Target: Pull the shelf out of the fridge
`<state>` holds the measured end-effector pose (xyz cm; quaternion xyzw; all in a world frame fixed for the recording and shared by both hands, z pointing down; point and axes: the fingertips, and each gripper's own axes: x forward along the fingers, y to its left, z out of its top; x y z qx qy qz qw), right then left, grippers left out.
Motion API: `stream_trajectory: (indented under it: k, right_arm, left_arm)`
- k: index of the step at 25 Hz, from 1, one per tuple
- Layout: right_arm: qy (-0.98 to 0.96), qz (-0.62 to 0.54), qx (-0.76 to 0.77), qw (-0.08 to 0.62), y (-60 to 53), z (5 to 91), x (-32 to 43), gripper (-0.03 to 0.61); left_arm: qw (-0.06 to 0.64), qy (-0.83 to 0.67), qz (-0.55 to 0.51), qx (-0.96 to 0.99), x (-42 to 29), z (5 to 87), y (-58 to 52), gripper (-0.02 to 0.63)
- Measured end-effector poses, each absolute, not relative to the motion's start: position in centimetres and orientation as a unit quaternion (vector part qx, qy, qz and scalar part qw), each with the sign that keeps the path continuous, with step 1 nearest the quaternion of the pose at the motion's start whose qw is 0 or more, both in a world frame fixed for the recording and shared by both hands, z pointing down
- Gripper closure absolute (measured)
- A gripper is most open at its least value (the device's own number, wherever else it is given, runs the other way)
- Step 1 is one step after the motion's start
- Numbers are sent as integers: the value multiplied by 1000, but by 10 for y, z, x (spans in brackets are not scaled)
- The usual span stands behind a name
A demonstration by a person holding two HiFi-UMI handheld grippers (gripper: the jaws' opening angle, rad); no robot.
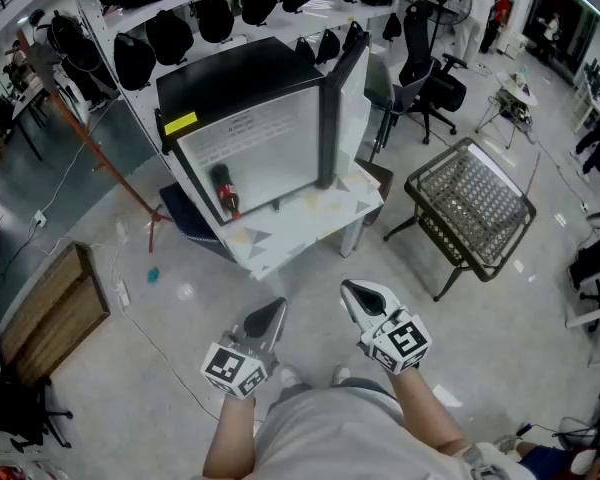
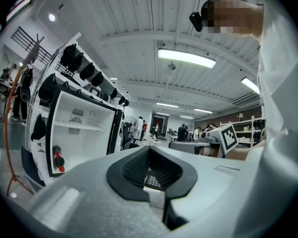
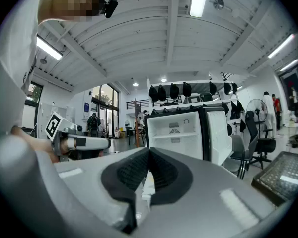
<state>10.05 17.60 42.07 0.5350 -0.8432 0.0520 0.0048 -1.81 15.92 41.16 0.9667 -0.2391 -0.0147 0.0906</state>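
The shelf point(image 3: 176, 134) sits inside the fridge point(image 1: 260, 133), a white ledge running across the upper part of the white interior, with nothing on it that can be made out. The fridge stands on a low white table point(image 1: 315, 218) with its door point(image 1: 345, 93) swung open to the right. Both grippers are held low in front of the person's body, well apart from the fridge and pointing toward it. The left gripper point(image 1: 269, 315) is beside the right gripper point(image 1: 357, 292), and the forearms come up from the bottom of the head view. On each gripper the dark pads meet at the tips, closed on nothing. A dark bottle point(image 1: 225, 190) with red on it lies in the bottom of the fridge, below the shelf, at the left side.
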Motion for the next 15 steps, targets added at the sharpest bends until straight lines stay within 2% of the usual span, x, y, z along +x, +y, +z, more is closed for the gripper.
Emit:
stream_trajectory:
  k: [15]
  right_arm:
    - [-830,68,553,-11,145,424,51,575]
  left_arm:
    - [97,-236,-13,967,-87,417,128,606]
